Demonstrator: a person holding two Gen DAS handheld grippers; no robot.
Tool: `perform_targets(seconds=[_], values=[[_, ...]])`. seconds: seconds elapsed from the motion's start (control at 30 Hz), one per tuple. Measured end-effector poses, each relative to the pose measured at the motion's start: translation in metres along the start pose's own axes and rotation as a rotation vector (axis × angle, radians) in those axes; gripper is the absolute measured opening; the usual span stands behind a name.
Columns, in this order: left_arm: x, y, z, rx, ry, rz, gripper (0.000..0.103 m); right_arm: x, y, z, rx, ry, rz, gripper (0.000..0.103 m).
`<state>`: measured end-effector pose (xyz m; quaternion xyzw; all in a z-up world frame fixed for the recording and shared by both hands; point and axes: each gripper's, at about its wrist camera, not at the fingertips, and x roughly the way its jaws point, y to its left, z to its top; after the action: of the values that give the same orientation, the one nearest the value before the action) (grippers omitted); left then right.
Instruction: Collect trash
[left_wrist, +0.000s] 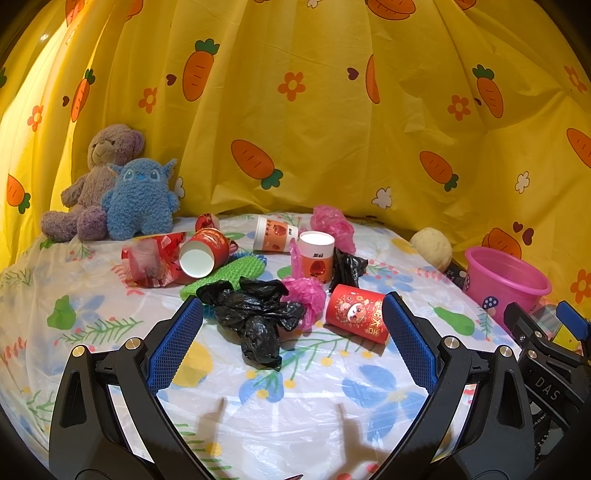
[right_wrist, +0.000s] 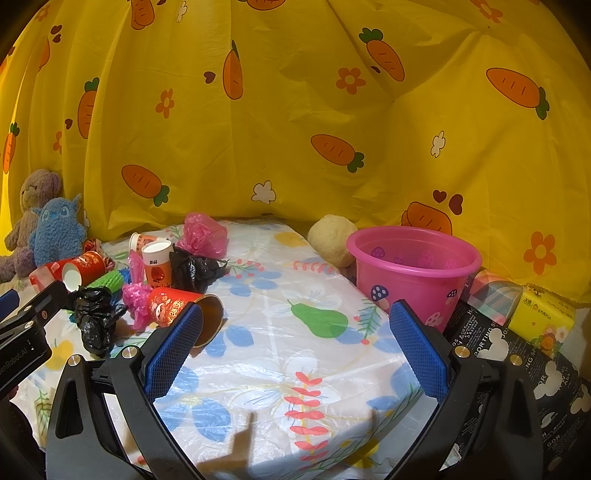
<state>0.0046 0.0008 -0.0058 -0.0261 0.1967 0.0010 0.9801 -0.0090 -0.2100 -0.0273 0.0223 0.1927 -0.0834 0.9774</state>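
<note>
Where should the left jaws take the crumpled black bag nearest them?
Pinch the black bag at its raised, bunched middle, coming straight down from above with the open left gripper. It lies loose and flat-edged on the table, so its sides offer little.

We identify a home play corner: carrot-print yellow curtain (left_wrist: 314, 110), two plush toys (left_wrist: 110, 192) (a bear and a blue creature), and a floral plastic-covered table (right_wrist: 295, 369).

Teddy bear (left_wrist: 96, 184) (beside blue plush (left_wrist: 140, 199))
</note>
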Motion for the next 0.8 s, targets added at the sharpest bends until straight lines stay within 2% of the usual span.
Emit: perform_targets(seconds=[0.8], values=[[0.005,-0.011,0.001,0.005,-0.007,-0.013,0.096,0.0,-0.001,-0.001,0.005,-0.003,0.001,0.098]])
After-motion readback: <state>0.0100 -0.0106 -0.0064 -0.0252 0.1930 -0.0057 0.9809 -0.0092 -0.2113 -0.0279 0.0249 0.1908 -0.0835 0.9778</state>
